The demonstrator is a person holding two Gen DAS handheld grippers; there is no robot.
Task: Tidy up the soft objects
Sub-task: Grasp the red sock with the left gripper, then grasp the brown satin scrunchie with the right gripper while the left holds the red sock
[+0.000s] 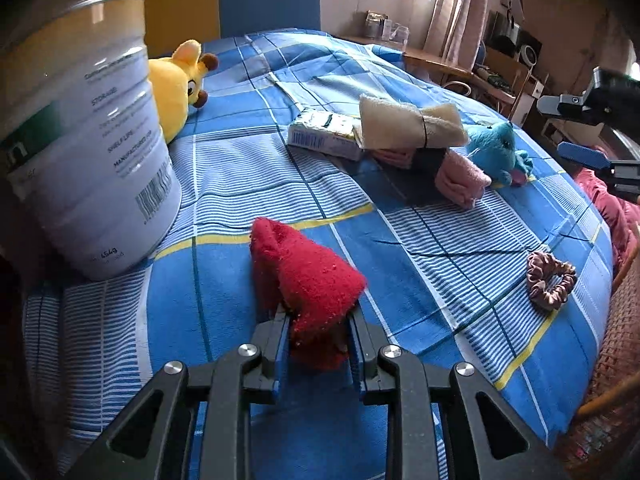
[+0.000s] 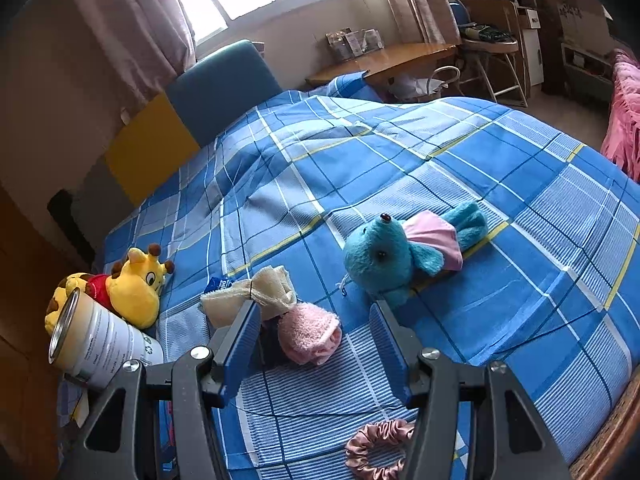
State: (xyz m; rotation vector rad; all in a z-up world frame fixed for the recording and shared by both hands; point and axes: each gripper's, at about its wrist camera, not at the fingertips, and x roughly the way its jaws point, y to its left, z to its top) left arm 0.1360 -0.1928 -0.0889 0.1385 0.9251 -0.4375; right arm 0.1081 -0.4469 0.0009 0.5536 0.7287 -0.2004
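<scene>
Only in the left wrist view: red cloth (image 1: 308, 280) clamped between the left gripper (image 1: 318, 320) fingers, just right of the tin (image 1: 86, 136); small box (image 1: 324, 136) farther right. Only in the right wrist view: tin's (image 2: 100, 354) open rim, inside hidden. Right of the tin: blue toy (image 2: 394, 258), yellow toy (image 2: 132, 288), pink towel (image 2: 310, 330), scrunchie (image 2: 378, 450). Right gripper (image 2: 316, 332) spread, gripping nothing, towel between but untouched.

Red sock (image 1: 308, 280) folded, clamped upright. Pink towel roll (image 2: 310, 334) beside beige cloth bundle (image 2: 256, 294). Blue plush (image 2: 394, 256) and giraffe (image 2: 138, 286) lie flat; scrunchie (image 2: 378, 450) near.
</scene>
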